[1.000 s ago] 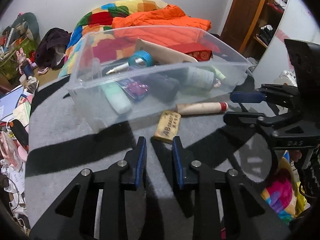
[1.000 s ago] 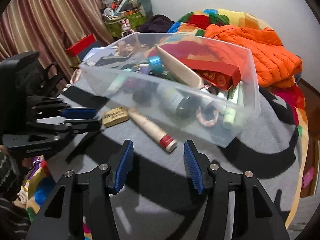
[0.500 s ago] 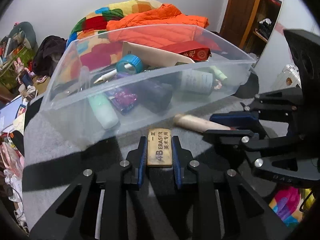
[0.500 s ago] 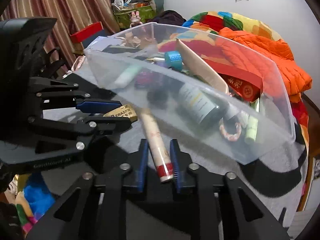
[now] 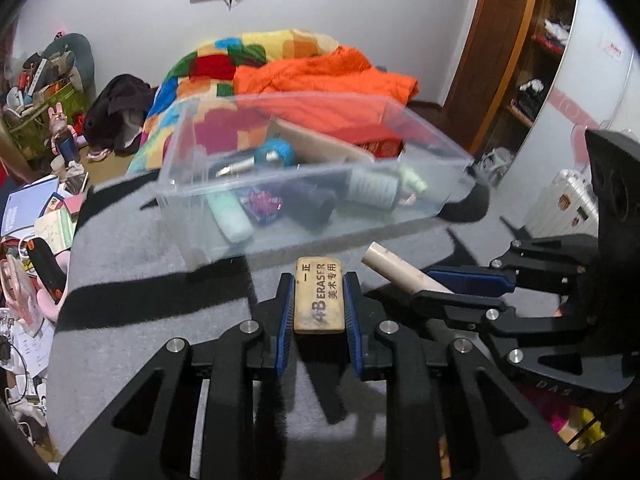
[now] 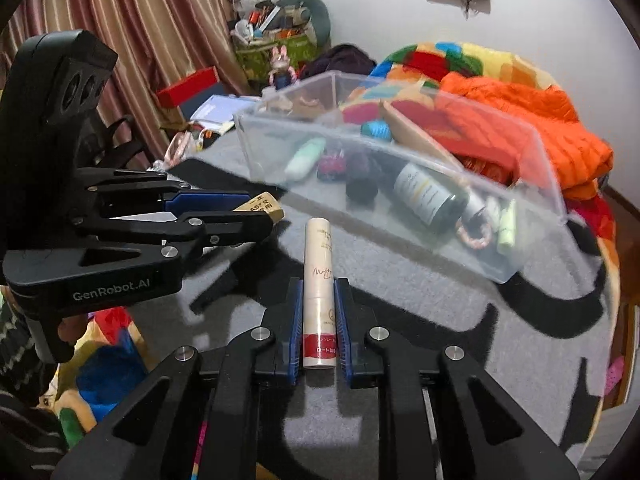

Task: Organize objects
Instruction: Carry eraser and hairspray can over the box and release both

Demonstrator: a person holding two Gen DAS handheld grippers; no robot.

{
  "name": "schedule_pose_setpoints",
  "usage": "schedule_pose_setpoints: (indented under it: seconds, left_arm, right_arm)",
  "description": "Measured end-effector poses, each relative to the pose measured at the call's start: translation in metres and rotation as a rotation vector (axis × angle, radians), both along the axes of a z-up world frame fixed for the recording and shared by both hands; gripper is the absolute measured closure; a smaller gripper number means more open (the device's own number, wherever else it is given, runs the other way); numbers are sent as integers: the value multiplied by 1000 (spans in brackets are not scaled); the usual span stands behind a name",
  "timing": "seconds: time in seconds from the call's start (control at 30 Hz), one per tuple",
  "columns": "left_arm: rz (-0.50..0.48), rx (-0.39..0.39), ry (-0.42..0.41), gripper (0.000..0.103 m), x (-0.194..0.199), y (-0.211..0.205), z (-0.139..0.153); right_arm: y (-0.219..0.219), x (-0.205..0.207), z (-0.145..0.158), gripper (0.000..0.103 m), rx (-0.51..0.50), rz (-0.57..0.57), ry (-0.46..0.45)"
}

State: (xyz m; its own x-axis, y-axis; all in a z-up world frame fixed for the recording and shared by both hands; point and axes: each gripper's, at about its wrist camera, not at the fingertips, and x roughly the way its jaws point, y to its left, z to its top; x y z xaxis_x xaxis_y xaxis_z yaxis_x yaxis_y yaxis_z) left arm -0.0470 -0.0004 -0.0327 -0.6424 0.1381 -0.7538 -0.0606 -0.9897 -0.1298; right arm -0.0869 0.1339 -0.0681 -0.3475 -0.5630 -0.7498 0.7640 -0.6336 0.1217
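The left gripper (image 5: pixel 319 300) is clamping a tan eraser (image 5: pixel 319 295) between its blue pads, the printed face turned up and the far end poking out toward twelve o'clock. The right gripper (image 6: pixel 319 322) is squeezing a cream tube (image 6: pixel 318 288) with a red band, which is pointing along the fingers toward twelve o'clock, clear of the grey blanket (image 6: pixel 420 304) below. In the left view, that tube (image 5: pixel 404 272) is showing at two o'clock from the eraser, just beside it. A clear bin (image 5: pixel 304 184) is sitting on the blanket at twelve o'clock from both grippers, near but apart. Inside it are lying a mint tube (image 5: pixel 230 216), a dark bottle (image 6: pixel 428 196), and a blue tape roll (image 5: pixel 276 152).
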Motion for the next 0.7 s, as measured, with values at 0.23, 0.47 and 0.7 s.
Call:
schedule_pose_setpoints:
  seconds: [0.23, 0.47, 0.7]
  left_arm:
    - [10, 20, 78, 80, -5, 2, 29]
    - [9, -5, 137, 80, -13, 5, 51]
    - [23, -16, 166, 80, -34, -3, 61]
  right_arm:
    - [13, -1, 35, 89, -66, -75, 70]
    - [25, -21, 64, 89, -121, -156, 126]
    - [27, -46, 81, 89, -150, -202, 172]
